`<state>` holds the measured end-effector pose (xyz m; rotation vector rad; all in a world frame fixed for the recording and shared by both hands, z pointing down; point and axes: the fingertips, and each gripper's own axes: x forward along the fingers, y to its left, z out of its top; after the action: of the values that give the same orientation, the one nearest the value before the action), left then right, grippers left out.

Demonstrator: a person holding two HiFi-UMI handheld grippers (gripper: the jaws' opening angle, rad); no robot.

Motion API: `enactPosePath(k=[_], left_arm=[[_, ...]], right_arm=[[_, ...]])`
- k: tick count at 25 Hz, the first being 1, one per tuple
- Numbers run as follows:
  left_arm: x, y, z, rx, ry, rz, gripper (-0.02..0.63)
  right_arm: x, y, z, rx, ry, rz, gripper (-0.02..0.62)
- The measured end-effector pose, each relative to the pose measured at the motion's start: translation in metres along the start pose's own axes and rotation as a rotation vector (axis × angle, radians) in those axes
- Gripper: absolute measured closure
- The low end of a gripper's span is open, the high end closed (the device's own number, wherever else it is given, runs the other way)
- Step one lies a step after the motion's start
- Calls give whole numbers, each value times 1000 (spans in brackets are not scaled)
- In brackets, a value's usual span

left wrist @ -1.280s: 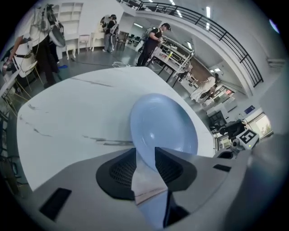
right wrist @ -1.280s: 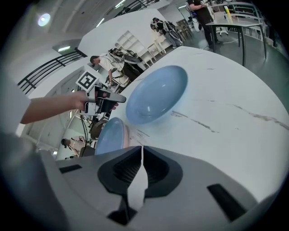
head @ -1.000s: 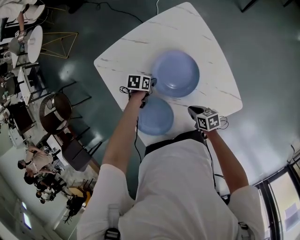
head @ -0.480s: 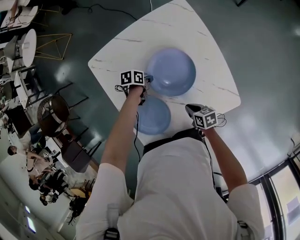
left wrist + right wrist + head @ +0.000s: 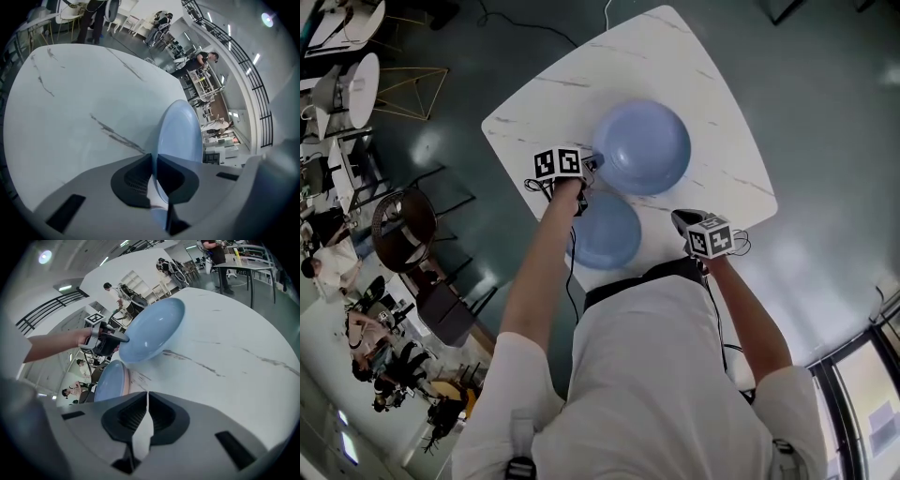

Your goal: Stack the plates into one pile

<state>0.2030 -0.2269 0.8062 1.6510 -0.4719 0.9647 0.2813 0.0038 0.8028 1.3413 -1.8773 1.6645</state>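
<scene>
Two light blue plates lie on a white marble table [image 5: 694, 75]. The farther, larger plate [image 5: 642, 145] is tilted, its left edge raised off the table, as the right gripper view shows [image 5: 152, 331]. My left gripper [image 5: 592, 164] is at that left rim, and its jaws are closing with the rim [image 5: 180, 136] pressed between the pads. The nearer plate [image 5: 605, 232] lies flat under my left forearm. At the table's near right edge my right gripper [image 5: 680, 220] is shut with nothing in it, pointing toward both plates.
The table's left and near edges run close to both plates. On the dark floor to the left are a round table [image 5: 356, 89], a wire-frame stand [image 5: 417, 89], chairs [image 5: 403, 230] and several people [image 5: 384, 356].
The left gripper's jaws have closed on the far plate's left rim and rolled, tipping that side of the plate up. The right gripper has stayed where it was.
</scene>
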Motion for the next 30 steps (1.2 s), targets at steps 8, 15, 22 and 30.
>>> enactPosePath(k=[8,15,22,30], left_arm=[[-57,8,-21,-32,-82,-13,580],[-107,41,-60,-77,-121,9,580],[-137,66,-117,-107,-116,18,580],[-156,96,-181,-168,-131,14,580]], right_arm=[[0,21,-7,-35,7,-1,565],[5,41,-12,-103,30,-11,565],[8,62,-21,-135,37,-20,565],[13,95,-43,-157,43,-27,565]])
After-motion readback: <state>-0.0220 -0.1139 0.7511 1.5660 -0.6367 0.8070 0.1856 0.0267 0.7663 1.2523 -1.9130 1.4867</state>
